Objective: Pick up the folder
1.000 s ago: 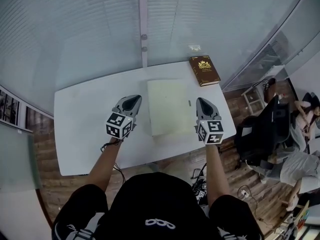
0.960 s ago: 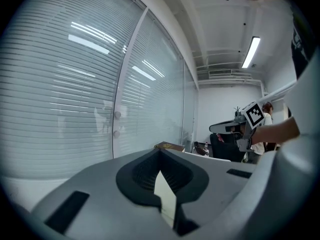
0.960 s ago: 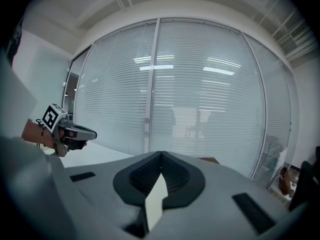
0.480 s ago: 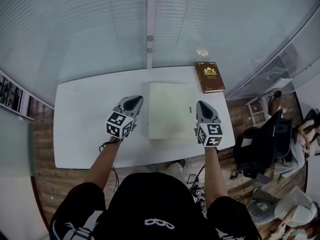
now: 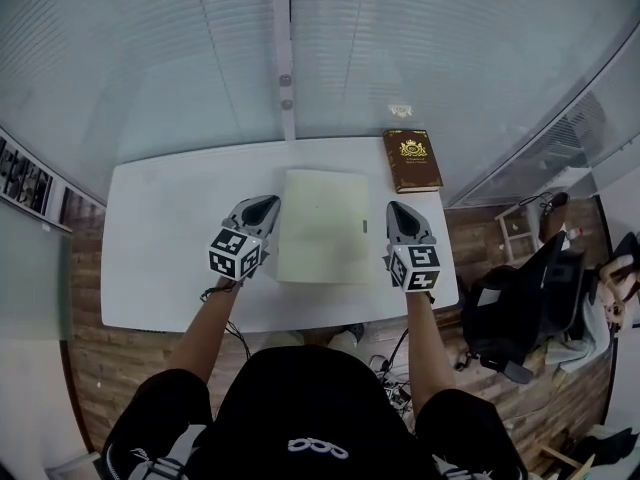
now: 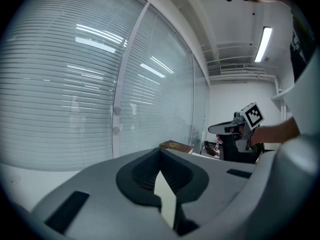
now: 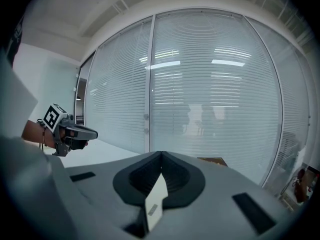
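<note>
The left forearm reaches forward over the near edge of the desk (image 5: pixel 150 258), wrist straight. It holds the left gripper (image 5: pixel 262 204) tipped a little below level and angled slightly toward the centre. Its jaws are pressed together with nothing clamped. The left cube (image 5: pixel 236 253) shows black-and-white squares and no lettering.

The folder (image 5: pixel 320 226), pale yellow-green, lies flat mid-desk between the two grippers. Its left edge is just beside the left jaw tips. A small grey label (image 5: pixel 365 226) sits near its right edge, too small to read.

The right arm mirrors the left, with the forearm straight ahead. The right gripper (image 5: pixel 397 211) is tipped slightly down, near the folder's right edge, and its jaws are likewise closed tight on nothing. The right cube (image 5: pixel 415 268) carries the same kind of square pattern.

At the desk's far right corner lies a brown book (image 5: pixel 412 159) with a gold emblem. Its cover lettering can't be made out.
</note>
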Demonstrator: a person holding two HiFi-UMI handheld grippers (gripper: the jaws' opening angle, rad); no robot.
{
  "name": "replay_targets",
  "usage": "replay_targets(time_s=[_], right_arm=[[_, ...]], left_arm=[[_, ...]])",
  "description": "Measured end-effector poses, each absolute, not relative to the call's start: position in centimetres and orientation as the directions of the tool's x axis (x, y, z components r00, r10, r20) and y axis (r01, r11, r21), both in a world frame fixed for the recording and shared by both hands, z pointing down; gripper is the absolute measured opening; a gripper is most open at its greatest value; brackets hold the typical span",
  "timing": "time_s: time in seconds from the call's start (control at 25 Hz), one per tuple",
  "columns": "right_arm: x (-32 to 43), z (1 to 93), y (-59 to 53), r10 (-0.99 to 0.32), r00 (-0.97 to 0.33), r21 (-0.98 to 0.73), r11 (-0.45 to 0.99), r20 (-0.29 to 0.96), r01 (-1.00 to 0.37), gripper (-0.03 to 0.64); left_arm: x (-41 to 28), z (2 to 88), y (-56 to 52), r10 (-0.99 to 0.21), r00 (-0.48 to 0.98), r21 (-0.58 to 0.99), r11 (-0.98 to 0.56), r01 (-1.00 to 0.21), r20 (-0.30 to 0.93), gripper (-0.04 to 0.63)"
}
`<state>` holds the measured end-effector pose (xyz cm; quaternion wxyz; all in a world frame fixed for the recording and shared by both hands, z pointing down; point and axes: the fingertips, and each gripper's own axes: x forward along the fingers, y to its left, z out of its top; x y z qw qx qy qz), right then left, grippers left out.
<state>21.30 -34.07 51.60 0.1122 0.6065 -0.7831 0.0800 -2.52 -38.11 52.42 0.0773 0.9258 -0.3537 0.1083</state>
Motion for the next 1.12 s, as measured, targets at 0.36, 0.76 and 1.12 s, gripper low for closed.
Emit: replay_targets(time_s=[0.36, 0.76, 1.12], right_arm=[[22.2, 52.4, -35.0, -0.924, -0.263, 0.006, 0.275, 0.278, -0.961, 0.021], [21.3, 53.9, -35.6, -0.882, -0.379, -0.072, 0.375, 0.28, -0.924, 0.244], [21.4, 60.4, -35.7, -0.803, -0.433, -0.165, 0.402, 0.41, -0.901, 0.293]], left_arm=[[-1.6, 53.2, -38.4, -0.642, 0.714, 0.093, -0.722, -0.686, 0.279, 0.021], [-0.4, 54.8, -38.8, -0.588, 0.753, 0.197, -0.734, -0.65, 0.294, 0.176], [-0.4, 61.4, -38.8, -0.502, 0.756, 0.314, -0.702, -0.64, 0.42, 0.325]])
